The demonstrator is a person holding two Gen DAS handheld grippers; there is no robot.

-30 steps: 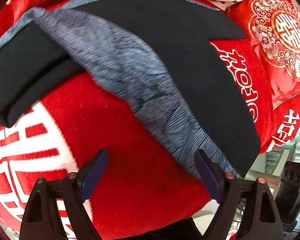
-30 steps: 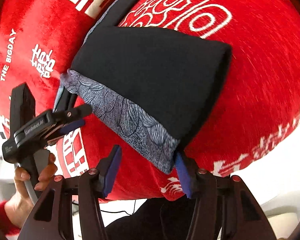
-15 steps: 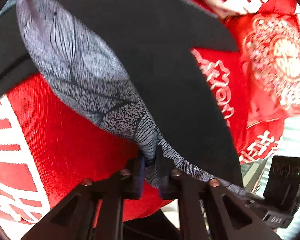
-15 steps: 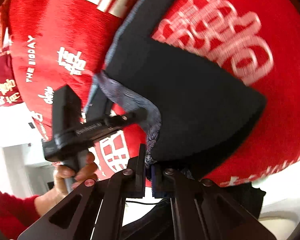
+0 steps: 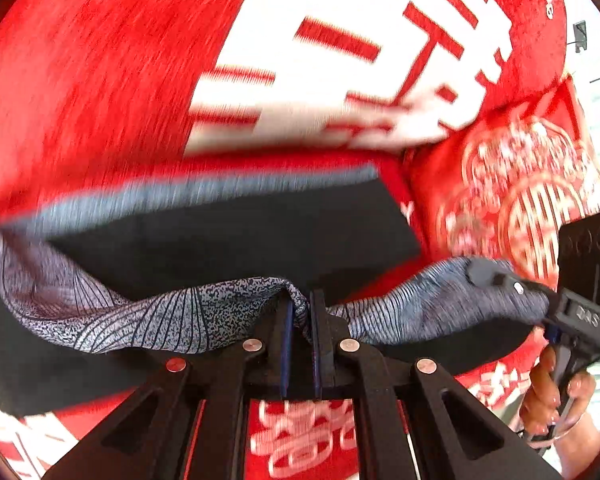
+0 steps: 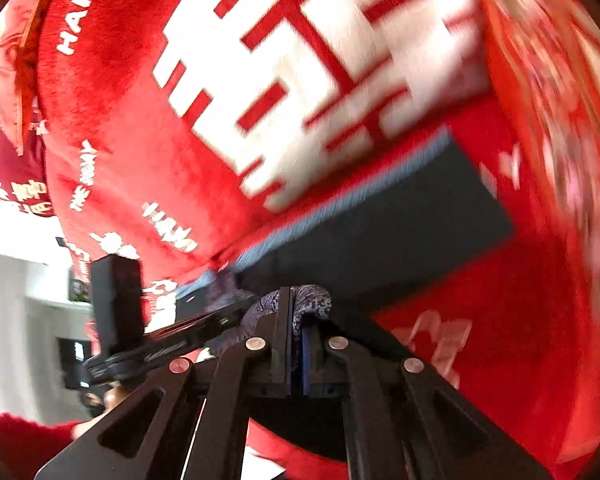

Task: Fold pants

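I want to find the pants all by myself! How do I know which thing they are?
Look at the big red blanket with white symbols covering everything. Lying across it is one dark, flat cloth: the pants. Nothing else there is black, and their grey band with a fine line pattern is pinched by both grippers.

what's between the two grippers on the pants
In the left wrist view, a sagging stretch of the pants' patterned grey hem spans from the left gripper to the right gripper. Nothing else lies between them; both are shut on it.
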